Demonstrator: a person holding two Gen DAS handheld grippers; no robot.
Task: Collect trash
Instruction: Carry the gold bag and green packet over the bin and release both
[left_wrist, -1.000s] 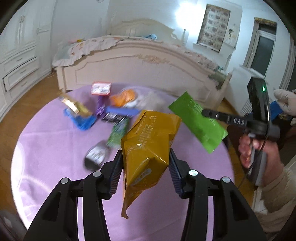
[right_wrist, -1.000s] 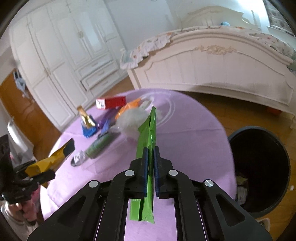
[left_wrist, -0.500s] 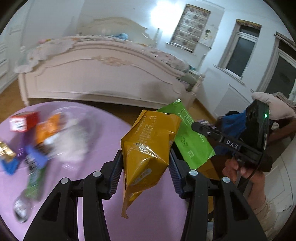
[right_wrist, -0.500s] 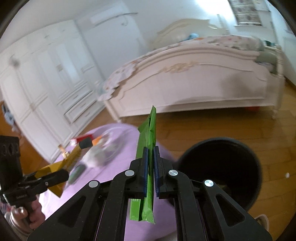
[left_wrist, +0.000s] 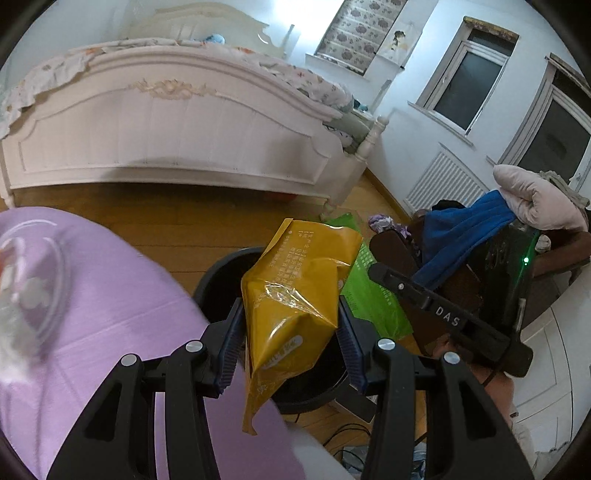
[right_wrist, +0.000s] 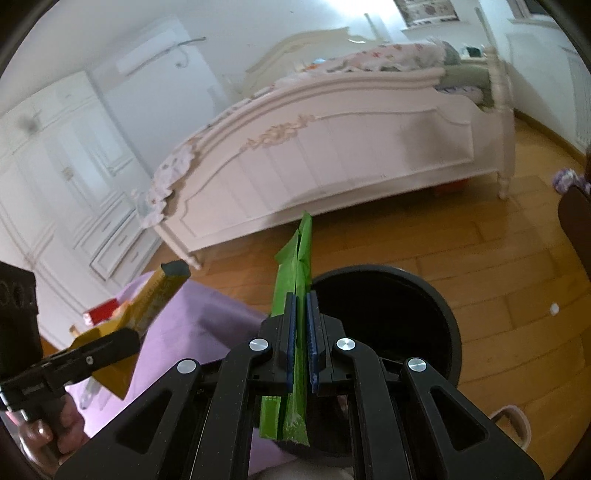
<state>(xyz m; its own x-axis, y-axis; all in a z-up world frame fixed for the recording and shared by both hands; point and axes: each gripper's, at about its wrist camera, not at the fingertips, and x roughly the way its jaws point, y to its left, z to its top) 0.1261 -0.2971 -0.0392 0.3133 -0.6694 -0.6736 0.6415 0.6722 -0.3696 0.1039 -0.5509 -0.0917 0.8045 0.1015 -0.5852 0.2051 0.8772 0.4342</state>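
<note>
Pretty standard bedroom here: big cream-white bed (left_wrist: 170, 125) with a carved footboard and floral bedding, sitting on a warm wooden plank floor (right_wrist: 491, 258). White walls, a tall white wardrobe (right_wrist: 62, 177) with drawers along one side, two dark windows (left_wrist: 469, 96) plus a patterned blind (left_wrist: 360, 31), a white radiator (left_wrist: 443, 184) underneath. Bright glare on the wall behind the headboard.

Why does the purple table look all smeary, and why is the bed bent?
Left wrist view: the purple table and its clutter are motion-blurred, while the yellow bag stays sharp. Right wrist view: the fisheye lens bows the bed; the wardrobe looks soft.
</note>
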